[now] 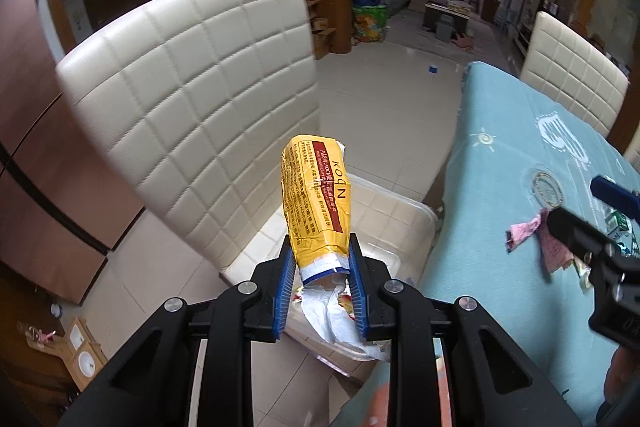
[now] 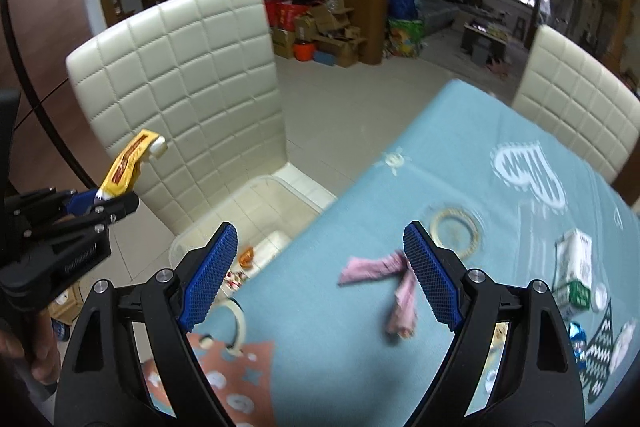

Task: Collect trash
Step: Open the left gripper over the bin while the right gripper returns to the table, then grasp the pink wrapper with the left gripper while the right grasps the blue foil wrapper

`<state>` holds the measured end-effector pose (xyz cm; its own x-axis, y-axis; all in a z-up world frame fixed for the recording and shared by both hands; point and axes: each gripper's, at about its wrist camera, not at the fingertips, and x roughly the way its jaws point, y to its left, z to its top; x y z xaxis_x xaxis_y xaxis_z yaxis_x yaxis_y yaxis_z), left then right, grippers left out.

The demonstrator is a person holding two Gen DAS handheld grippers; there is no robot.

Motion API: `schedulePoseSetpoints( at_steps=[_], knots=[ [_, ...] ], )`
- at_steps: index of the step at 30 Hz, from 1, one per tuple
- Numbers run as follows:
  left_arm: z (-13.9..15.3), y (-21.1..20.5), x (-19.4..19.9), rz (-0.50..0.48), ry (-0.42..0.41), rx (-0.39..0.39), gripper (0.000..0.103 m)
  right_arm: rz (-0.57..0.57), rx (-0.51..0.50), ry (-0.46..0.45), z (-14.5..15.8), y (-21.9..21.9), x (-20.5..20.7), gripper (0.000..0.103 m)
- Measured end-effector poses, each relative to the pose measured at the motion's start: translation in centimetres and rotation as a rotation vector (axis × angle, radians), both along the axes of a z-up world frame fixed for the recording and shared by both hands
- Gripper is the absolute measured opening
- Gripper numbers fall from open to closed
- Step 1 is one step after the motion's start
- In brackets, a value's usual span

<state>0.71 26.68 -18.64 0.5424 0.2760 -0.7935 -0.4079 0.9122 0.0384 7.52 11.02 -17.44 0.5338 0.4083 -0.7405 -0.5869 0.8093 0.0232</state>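
My left gripper (image 1: pixel 320 259) is shut on a crumpled yellow wrapper (image 1: pixel 316 203) with red print, held above a clear plastic bin (image 1: pixel 384 255) on the chair seat; trash lies inside the bin. The wrapper also shows in the right wrist view (image 2: pixel 124 167), with the left gripper (image 2: pixel 108 201) at the far left. My right gripper (image 2: pixel 320 267) is open and empty above the blue tablecloth (image 2: pixel 460 155). A crumpled pink paper (image 2: pixel 396 283) lies on the cloth just under its right finger. A green-white carton (image 2: pixel 574 275) lies further right.
A cream quilted chair (image 1: pixel 192 83) stands behind the bin, and a second chair (image 2: pixel 576 107) is at the table's far side. A tape ring (image 2: pixel 456 231) and a brown paper sheet (image 2: pixel 240 375) lie on the cloth. Boxes clutter the room behind.
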Motion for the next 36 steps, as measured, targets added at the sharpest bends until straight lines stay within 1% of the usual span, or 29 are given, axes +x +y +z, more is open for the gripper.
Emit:
schedulePoseSetpoints(
  at_steps=[4,6,10,12,13,14,15,19,26,32,36],
  knots=[
    [0.0,-1.1,1.4,-0.037,0.003,-0.004,0.025,-0.051,-0.008,0.008,-0.3,-2.2,0.1,0.085],
    [0.1,-1.5,2.0,-0.052,0.003,-0.006,0.028,-0.075,-0.008,0.011,-0.3,-3.2,0.3,0.085],
    [0.3,-2.0,2.9,-0.071,0.002,-0.025,0.029,-0.121,0.003,0.030,-0.3,-4.8,0.5,0.085],
    [0.3,-2.2,3.3,-0.078,0.009,-0.036,0.041,-0.135,0.005,0.031,-0.2,-5.2,0.6,0.085],
    [0.3,-2.2,3.6,-0.078,0.016,-0.047,0.054,-0.145,0.009,0.033,-0.2,-5.6,0.6,0.085],
    [0.3,-2.1,3.6,-0.077,0.015,-0.057,0.063,-0.151,0.013,0.036,-0.1,-5.7,0.5,0.085],
    [0.4,-2.2,3.7,-0.076,0.011,-0.064,0.065,-0.156,0.017,0.038,-0.1,-5.9,0.3,0.085],
    [0.9,-2.6,3.6,-0.092,0.001,-0.076,0.066,-0.175,0.018,0.035,0.1,-6.9,-0.4,0.085],
    [1.8,-4.1,3.3,-0.126,-0.016,-0.057,0.066,-0.243,0.019,0.025,0.3,-9.1,-0.9,0.085],
    [1.3,-6.8,3.3,-0.192,0.010,-0.066,0.066,-0.324,0.022,0.013,0.6,-12.1,-1.7,0.085],
    [1.1,-9.2,3.5,-0.253,0.017,-0.071,0.066,-0.380,0.018,0.013,0.5,-14.6,-2.9,0.085]
  ],
)
